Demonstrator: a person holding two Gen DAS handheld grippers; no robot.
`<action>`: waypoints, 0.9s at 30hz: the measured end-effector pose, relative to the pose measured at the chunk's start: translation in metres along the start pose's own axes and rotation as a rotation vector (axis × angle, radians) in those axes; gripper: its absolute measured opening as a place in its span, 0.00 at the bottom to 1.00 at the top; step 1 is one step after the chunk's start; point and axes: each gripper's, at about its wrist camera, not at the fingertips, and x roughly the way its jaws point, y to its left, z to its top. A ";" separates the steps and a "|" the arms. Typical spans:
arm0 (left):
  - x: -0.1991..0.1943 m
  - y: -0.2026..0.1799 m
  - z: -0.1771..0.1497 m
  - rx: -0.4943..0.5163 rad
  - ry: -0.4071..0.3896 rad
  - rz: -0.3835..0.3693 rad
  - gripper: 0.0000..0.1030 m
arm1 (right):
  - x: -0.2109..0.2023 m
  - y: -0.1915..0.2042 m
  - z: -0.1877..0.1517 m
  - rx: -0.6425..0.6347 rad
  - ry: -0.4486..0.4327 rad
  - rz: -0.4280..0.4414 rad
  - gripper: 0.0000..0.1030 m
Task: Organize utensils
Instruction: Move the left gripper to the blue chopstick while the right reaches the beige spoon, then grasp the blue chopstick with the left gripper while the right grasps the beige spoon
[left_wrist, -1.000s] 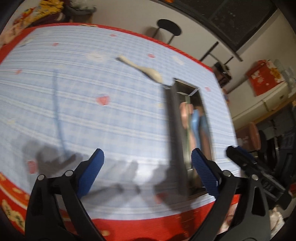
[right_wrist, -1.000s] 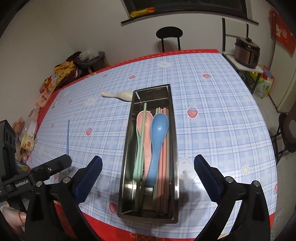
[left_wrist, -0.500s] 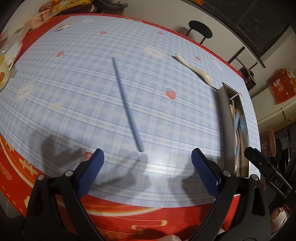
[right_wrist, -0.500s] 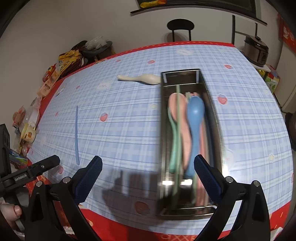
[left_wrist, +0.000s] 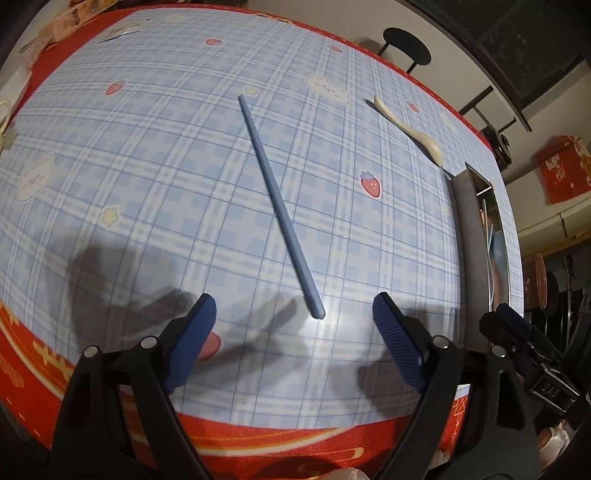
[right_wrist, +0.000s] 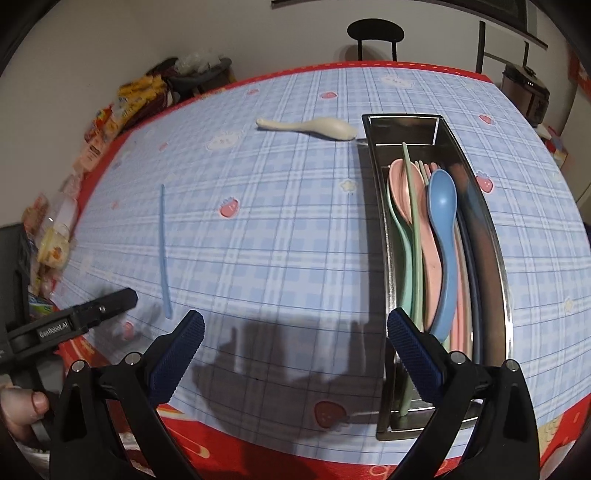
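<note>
Checked tablecloth (left_wrist: 155, 177), lone blue chopstick (left_wrist: 279, 206)

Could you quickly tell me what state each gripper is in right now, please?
Left gripper: open, holding nothing; its jaws have just been closing above the blue chopstick.
Right gripper: open, holding nothing.

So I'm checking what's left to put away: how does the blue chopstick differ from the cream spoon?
The blue chopstick is a straight, thin stick; the cream spoon has a broad bowl and a curved handle. The blue chopstick lies out in the open cloth, near the left gripper, whose open jaws have just been closing with nothing between them; the cream spoon lies right beside the far end of the metal tray. Both lie loose on the tablecloth, outside the metal tray.
</note>
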 end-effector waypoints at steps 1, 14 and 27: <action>0.003 -0.001 0.002 0.009 0.006 0.002 0.75 | 0.001 0.000 0.001 -0.001 0.003 -0.003 0.94; 0.037 -0.002 0.030 0.007 0.044 0.013 0.50 | 0.031 0.012 0.107 -0.363 0.022 -0.060 0.60; 0.042 -0.001 0.045 0.018 0.024 0.035 0.44 | 0.127 0.042 0.180 -0.693 0.151 -0.276 0.30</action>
